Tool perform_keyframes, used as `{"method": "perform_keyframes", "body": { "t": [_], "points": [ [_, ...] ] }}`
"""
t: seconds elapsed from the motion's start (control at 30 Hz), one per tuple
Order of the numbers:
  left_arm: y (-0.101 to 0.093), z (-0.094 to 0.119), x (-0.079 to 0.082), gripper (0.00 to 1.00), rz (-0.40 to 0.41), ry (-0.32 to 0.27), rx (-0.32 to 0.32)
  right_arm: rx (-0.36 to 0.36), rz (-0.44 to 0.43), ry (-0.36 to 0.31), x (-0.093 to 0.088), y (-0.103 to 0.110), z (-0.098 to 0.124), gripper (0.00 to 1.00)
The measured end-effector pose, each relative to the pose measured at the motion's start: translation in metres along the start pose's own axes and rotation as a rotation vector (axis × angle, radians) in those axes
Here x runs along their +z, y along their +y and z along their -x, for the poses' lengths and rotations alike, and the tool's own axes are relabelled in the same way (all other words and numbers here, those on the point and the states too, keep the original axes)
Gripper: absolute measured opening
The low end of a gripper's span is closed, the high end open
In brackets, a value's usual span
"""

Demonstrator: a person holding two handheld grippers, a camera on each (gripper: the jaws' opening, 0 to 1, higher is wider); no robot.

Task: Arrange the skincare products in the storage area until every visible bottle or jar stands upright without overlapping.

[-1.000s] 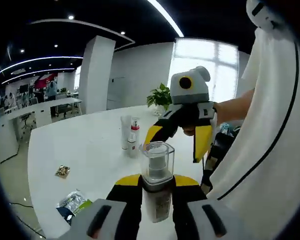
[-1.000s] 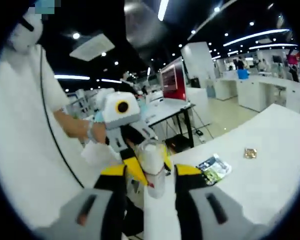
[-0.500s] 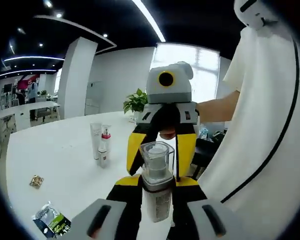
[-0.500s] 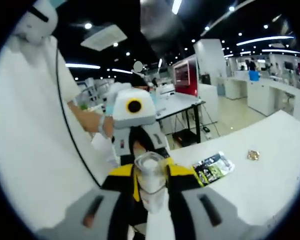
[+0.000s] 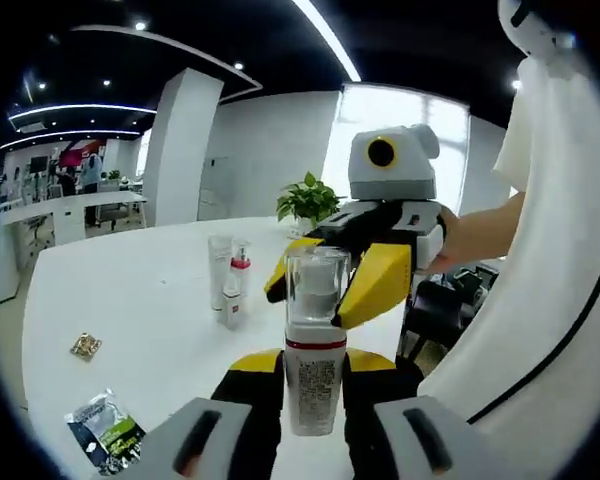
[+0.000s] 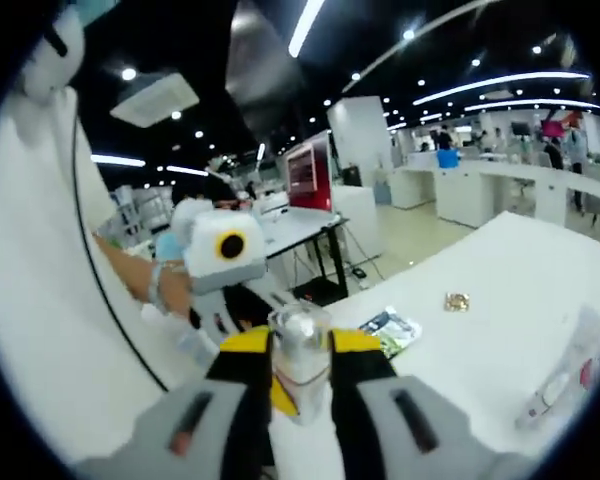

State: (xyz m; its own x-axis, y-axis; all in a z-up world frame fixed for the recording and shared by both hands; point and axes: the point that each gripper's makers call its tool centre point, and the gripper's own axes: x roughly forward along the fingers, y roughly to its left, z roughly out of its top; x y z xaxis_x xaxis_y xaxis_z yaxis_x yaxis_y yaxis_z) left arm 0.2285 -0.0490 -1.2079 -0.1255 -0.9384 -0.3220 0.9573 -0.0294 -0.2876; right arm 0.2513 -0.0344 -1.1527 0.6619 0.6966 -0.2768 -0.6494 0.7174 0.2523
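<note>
Bottle with a clear cap and a white printed label is the reference item: it stands upright between the yellow-and-black fingers of the left gripper, which are closed on its lower body. It is held above the white surface, not resting on it.

Right gripper enters the left gripper view from the right, directly behind the bottle's cap. Its yellow fingers flank the cap on both sides. In the right gripper view the same bottle sits between the right gripper's fingers at cap level, and they appear closed on the cap, though contact cannot be fully confirmed. The left gripper shows behind the bottle in that view, carried by a hand.

Beyond the bottle and to its left in the left gripper view, two further products stand upright on the surface, just beside one another: a white tube and a small bottle with a red collar. Whether they touch cannot be determined.

Nearer the surface's edge, well left of the held bottle, lie a green-and-dark sachet and a small brown packet, both flat and apart from each other. A potted plant stands at the far end of the surface, behind the bottle.

A person in a white garment occupies the area to the right of the bottle.
</note>
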Motion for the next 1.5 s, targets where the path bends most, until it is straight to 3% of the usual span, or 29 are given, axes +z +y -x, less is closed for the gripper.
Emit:
{"method": "perform_keyframes", "body": {
  "t": [0.07, 0.23, 0.3, 0.37, 0.67, 0.73, 0.8, 0.83, 0.97, 1.03, 1.27, 1.37, 1.5],
  "points": [
    [0.002, -0.003, 0.005, 0.21, 0.001, -0.032, 0.021, -0.017, -0.018, -0.011, 0.001, -0.005, 0.001, 0.19],
    [0.002, -0.006, 0.002, 0.20, -0.010, -0.001, 0.027, -0.021, -0.054, -0.020, -0.003, -0.009, 0.000, 0.21],
    [0.003, -0.006, 0.001, 0.20, -0.008, 0.002, 0.030, -0.016, -0.105, 0.035, -0.016, -0.011, -0.003, 0.23],
    [0.005, -0.005, 0.002, 0.20, -0.009, 0.000, 0.031, -0.023, -0.103, 0.060, -0.023, -0.013, -0.005, 0.25],
    [0.013, -0.009, 0.001, 0.20, 0.008, 0.004, 0.055, -0.021, -0.106, 0.059, -0.027, -0.016, -0.012, 0.20],
    [0.016, -0.011, -0.002, 0.21, 0.020, 0.016, 0.075, -0.036, -0.139, 0.049, -0.031, -0.020, -0.013, 0.20],
    [0.022, -0.012, -0.011, 0.22, 0.040, 0.038, 0.116, -0.064, -0.159, 0.047, -0.037, -0.026, -0.014, 0.20],
    [0.029, -0.010, -0.017, 0.27, 0.050, 0.050, 0.164, -0.083, -0.151, 0.048, -0.039, -0.029, -0.013, 0.20],
    [0.036, -0.002, -0.029, 0.45, 0.081, 0.047, 0.248, -0.158, -0.167, 0.042, -0.052, -0.049, 0.000, 0.20],
    [0.036, 0.001, -0.032, 0.45, 0.088, 0.045, 0.263, -0.169, -0.179, 0.032, -0.055, -0.055, 0.006, 0.20],
    [0.029, 0.017, -0.048, 0.45, 0.099, 0.073, 0.333, -0.309, -0.243, 0.034, -0.089, -0.112, 0.044, 0.20],
    [0.030, 0.021, -0.053, 0.49, 0.161, 0.092, 0.364, -0.327, -0.237, 0.047, -0.095, -0.119, 0.051, 0.20],
    [0.031, 0.023, -0.048, 0.50, 0.160, 0.047, 0.397, -0.339, -0.217, 0.063, -0.103, -0.128, 0.056, 0.20]
  ]
}}
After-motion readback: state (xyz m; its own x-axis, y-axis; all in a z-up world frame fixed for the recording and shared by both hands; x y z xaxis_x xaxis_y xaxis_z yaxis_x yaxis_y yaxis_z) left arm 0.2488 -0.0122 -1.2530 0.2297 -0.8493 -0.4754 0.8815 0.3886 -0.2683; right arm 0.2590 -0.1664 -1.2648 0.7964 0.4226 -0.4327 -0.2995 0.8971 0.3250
